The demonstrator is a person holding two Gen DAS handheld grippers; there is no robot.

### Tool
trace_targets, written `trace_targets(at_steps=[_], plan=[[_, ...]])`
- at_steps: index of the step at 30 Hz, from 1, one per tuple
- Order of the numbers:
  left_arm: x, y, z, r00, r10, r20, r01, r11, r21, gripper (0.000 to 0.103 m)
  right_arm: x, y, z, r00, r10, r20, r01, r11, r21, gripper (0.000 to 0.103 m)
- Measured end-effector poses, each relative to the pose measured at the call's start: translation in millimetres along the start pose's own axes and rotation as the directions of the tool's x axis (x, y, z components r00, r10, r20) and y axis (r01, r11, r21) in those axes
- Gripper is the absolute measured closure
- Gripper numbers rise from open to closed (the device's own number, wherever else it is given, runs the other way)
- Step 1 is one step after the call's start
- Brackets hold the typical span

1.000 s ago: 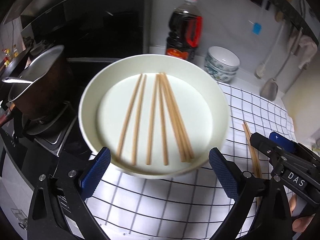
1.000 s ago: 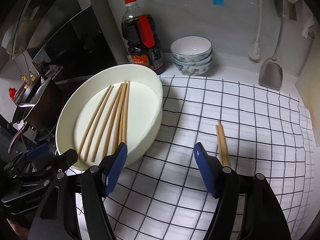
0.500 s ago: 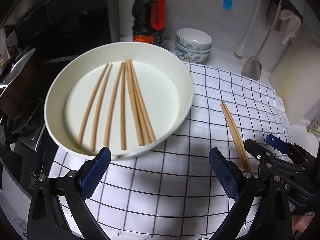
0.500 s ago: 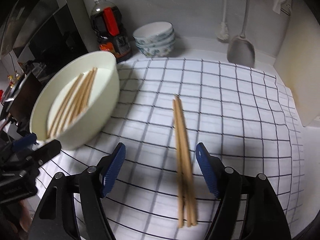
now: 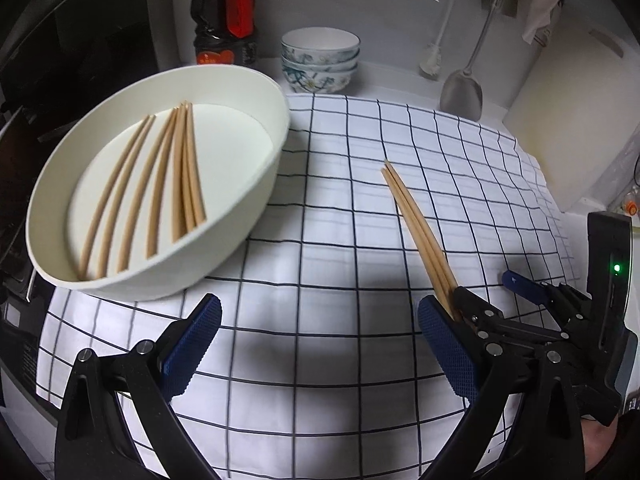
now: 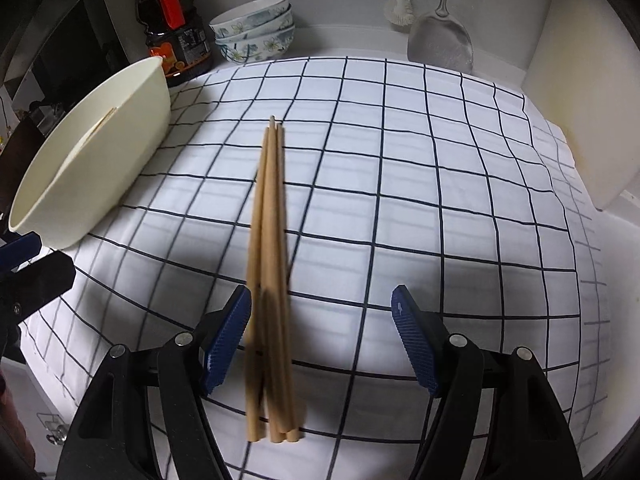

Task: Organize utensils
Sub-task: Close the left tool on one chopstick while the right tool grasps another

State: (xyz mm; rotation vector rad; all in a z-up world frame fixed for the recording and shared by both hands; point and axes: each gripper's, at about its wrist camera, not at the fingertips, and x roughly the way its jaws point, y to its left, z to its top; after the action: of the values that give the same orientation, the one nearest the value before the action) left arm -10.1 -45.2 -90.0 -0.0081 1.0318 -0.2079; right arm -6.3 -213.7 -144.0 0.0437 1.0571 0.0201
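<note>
A small bundle of wooden chopsticks lies on the checked cloth. My right gripper is open and straddles their near ends, which sit closer to its left finger without touching a pad. In the left wrist view the same chopsticks run under the right gripper. To its left, my left gripper hangs open over bare cloth. At the left stands a white bowl holding several more chopsticks. From the right wrist the bowl shows mostly its outer wall.
At the back stand a dark sauce bottle and stacked patterned bowls. A metal spatula and a brush hang by the wall. A pale cutting board leans at the right. The stove edge is at the far left.
Both grippers have moved right and down, away from the bowl. The loose chopsticks, off to the right before, now lie between the right gripper's fingers.
</note>
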Motion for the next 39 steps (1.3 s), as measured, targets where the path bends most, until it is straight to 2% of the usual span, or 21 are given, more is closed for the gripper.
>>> trace_targets(at_steps=[17, 30, 39], plan=[[41, -36, -8, 1.0, -0.021, -0.02, 0.021, 1.0, -0.013, 0.006, 5, -41, -6, 0.998, -0.006, 0.061, 0.005, 1.0, 0.018, 0.034], [74, -56, -8, 0.999, 0.016, -0.048, -0.017, 1.0, -0.016, 0.006, 7, -78, 3, 0.997, 0.004, 0.082, -0.007, 0.999, 0.041, 0.034], [78, -64, -7, 0.998, 0.053, -0.036, -0.053, 0.999, 0.004, 0.005, 11, -87, 5, 0.996, 0.006, 0.088, -0.009, 0.999, 0.038, 0.034]])
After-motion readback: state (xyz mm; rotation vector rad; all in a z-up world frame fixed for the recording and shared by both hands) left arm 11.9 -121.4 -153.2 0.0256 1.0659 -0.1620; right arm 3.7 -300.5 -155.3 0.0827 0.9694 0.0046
